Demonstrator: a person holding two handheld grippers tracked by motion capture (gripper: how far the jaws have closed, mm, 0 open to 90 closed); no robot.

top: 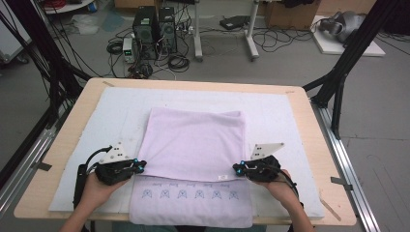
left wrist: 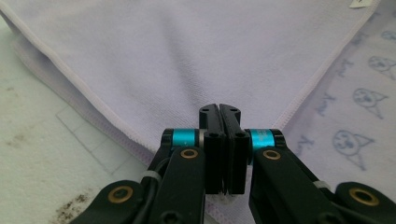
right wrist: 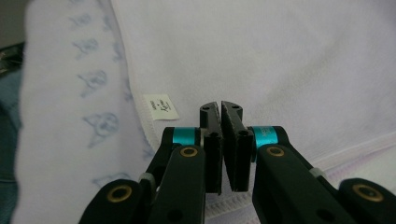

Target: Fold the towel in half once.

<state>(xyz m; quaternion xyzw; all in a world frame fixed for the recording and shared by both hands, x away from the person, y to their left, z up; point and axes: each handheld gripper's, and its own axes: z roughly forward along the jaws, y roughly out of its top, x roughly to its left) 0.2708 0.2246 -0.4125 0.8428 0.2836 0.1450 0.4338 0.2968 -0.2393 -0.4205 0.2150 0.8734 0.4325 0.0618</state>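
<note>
High view
Table [top: 300, 104]: light wood, w/ a white mat [top: 116, 104] over most of the top.
Towel [top: 193, 145]: pale lilac, mid-table on the mat, folded over on itself; top layer's near edge stops short, so a strip of lower layer w/ a row of small blue cat faces [top: 191, 194] shows by the person's edge. Near end hangs a bit over the table edge.
Left gripper [top: 140, 166]: at the folded layer's near left corner, tips on the towel edge, held by the left hand [top: 96, 186].
Right gripper [top: 237, 168]: at the near right corner, tips on the towel edge, held by the right hand [top: 275, 186].
Floor beyond: computer towers [top: 154, 31], loose cables.

Left gripper view
Left gripper [left wrist: 219, 109]: jaws pressed together, no gap; towel corner [left wrist: 224, 198] runs under them, looks pinched, though the cloth itself isn't visible between the pads.
Towel [left wrist: 187, 60]: folded layer spreads ahead; cat print [left wrist: 350, 140] on lower layer to the right; mat [left wrist: 42, 154] to the left.

Right gripper view
Right gripper [right wrist: 220, 109]: jaws almost together, thin slit at the tips; towel hem [right wrist: 224, 203] passes beneath; can't tell if cloth is gripped.
Label [right wrist: 160, 107]: small white tag at the hem, just left of the jaws.
Cat print [right wrist: 98, 126]: on lower layer at left.
</note>
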